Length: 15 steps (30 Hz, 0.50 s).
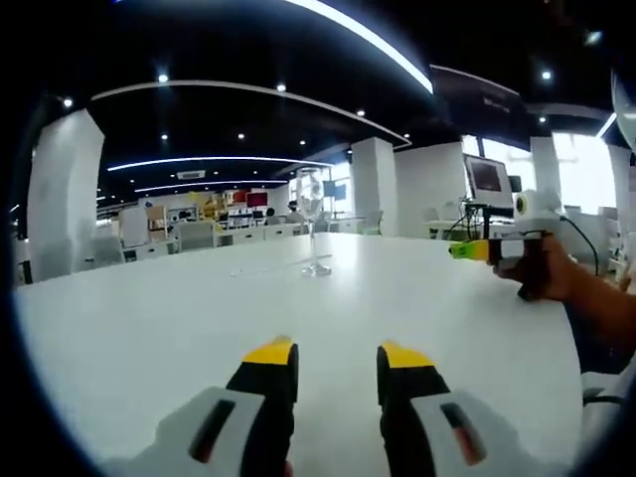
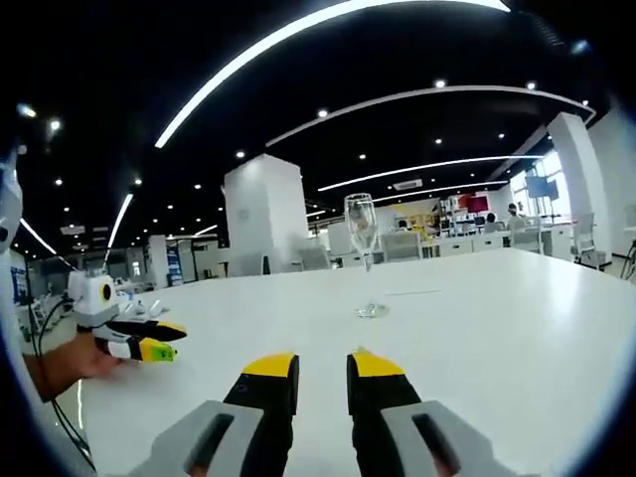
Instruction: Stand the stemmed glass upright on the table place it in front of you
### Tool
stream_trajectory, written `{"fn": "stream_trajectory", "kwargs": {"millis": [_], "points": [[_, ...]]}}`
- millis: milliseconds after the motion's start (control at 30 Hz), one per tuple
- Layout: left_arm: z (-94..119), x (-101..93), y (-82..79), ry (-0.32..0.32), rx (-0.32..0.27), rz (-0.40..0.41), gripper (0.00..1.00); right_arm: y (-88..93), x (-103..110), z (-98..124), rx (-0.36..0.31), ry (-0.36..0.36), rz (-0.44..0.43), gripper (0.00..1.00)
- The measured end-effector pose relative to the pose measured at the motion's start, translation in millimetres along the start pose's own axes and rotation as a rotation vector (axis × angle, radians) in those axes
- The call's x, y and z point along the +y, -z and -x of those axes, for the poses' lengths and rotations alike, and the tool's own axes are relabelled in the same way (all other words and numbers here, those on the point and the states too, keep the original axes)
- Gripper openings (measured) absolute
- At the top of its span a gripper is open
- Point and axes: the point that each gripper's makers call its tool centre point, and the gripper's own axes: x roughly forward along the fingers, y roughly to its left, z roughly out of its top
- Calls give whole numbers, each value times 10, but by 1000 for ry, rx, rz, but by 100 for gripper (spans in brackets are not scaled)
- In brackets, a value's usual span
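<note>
In the left gripper view the left gripper (image 1: 337,363) rises from the bottom centre of the frame, its two yellow-tipped jaws parted with bare table showing between them; it is released and grips nothing. Above it, just left of the middle of the frame, the stemmed glass (image 1: 313,221) stands upright on its foot on the white table (image 1: 149,328), well apart from the jaws. At the right edge a person's hand (image 1: 552,273) holds the right gripper (image 1: 467,249) low over the table, its yellow-green tips pointing toward the left of the frame; from this side-on angle its jaws cannot be judged.

In the right gripper view the right gripper (image 2: 322,373) comes up from the bottom centre, jaws slightly apart with a narrow strip of table between them, holding nothing. The stemmed glass (image 2: 364,253) stands upright just above and slightly right of the jaw tips in the frame, clear and empty, its foot flat on the white table (image 2: 497,338). At the left edge the left gripper (image 2: 157,339) lies close to the tabletop in a person's hand (image 2: 75,363), far from the glass.

Behind the table a white pillar (image 2: 263,214) and ceiling light strips (image 2: 288,35) show.
</note>
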Motion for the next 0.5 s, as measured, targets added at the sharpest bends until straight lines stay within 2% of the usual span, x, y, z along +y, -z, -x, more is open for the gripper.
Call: {"fn": "stream_trajectory", "kwargs": {"millis": [267, 500], "points": [[10, 50, -16, -10, -10, 13, 32, -18, 22, -9, -9, -9, -2, 23], [6, 63, -94, -14, -35, 45, 32, -19, 16, -11, -7, 5, 11, 23]]}}
